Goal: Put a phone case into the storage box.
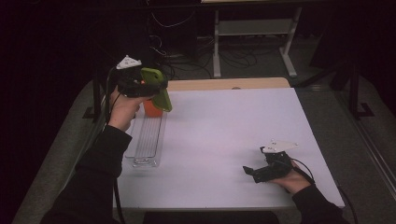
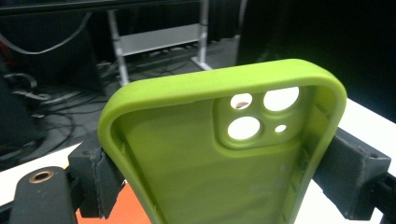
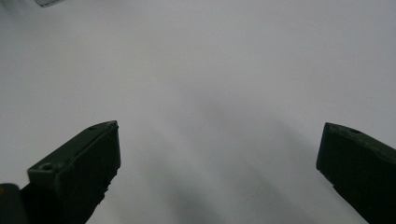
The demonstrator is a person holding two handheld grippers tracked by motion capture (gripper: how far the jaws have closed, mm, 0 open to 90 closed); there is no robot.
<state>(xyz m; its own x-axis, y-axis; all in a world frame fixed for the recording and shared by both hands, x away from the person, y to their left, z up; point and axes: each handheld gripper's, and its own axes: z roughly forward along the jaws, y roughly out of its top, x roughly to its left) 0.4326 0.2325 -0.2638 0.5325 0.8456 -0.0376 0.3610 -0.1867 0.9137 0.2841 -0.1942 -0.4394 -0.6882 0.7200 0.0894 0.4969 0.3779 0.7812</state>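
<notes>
1. High view: we find a white surface [image 1: 224, 140] with a strip of bare wood along its far edge, standing on grey floor in a dark room. Behind it we note a light metal frame [image 1: 254, 28] and loose cables [image 1: 187, 56] on the floor. At the surface's left edge lies a clear ribbed tray [image 1: 148, 140], with an orange object [image 1: 152, 107] at its far end. The left gripper [image 1: 147, 86] is raised above that end and carries a green phone case [image 1: 158, 88]. The right gripper [image 1: 254, 171] sits low over the near right part of the surface, pointing left, well apart from the tray.

2. Left gripper view: we see the jaws clenched on the two long sides of the green phone case [image 2: 219, 154], gripping it edge to edge. Its hollow inside faces the camera, the camera cut-outs at the upper right. Under the case an orange patch shows at the lower left, with white surface to either side. Beyond, the frame [image 2: 159, 42] and cables [image 2: 56, 107] stand against dark drapes.

3. Right gripper view: we record the right gripper [image 3: 219, 158] with jaws released, spread wide with nothing between them. Below them lies bare white surface [image 3: 210, 70], marked by soft shadow. A corner of the clear tray [image 3: 49, 2] shows at the top left edge.
</notes>
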